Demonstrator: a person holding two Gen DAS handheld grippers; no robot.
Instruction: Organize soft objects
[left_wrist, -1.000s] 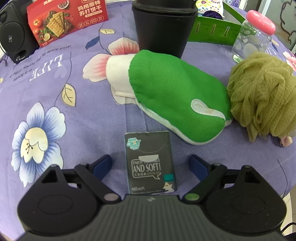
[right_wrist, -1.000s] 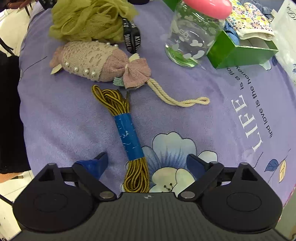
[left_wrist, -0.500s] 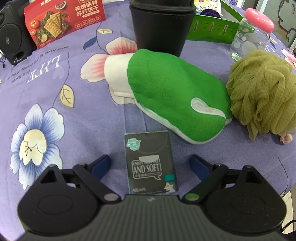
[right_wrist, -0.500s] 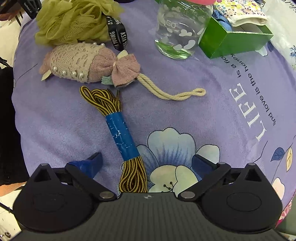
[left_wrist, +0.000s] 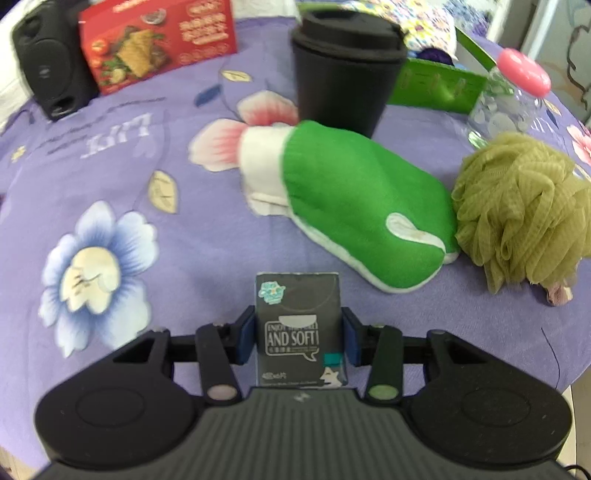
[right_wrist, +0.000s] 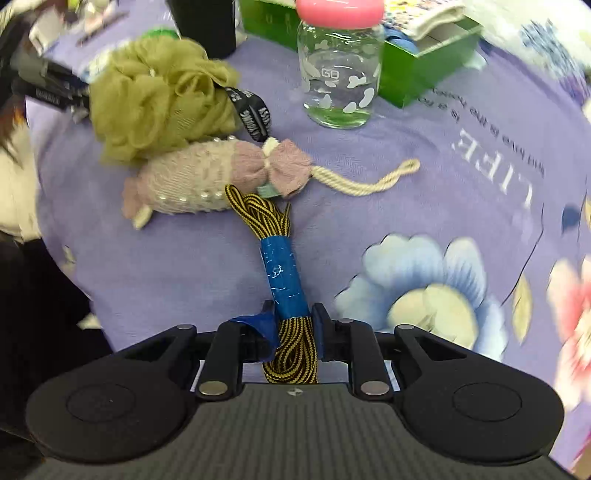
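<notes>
Purple floral bench: left tool (left_wrist: 300, 334) clamps the tissue pack (left_wrist: 300, 328), right tool (right_wrist: 293, 328) seemingly pinches the shoelace bundle (right_wrist: 281, 273), whose long axis points toward 12 o'clock.

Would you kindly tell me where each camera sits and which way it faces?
Left wrist: on the left gripper, facing forward over the tissue pack it grips, toward the mitt.
Right wrist: on the right gripper, facing forward along the gripped laces.
Shared: loofah, jar, black cup.
</notes>
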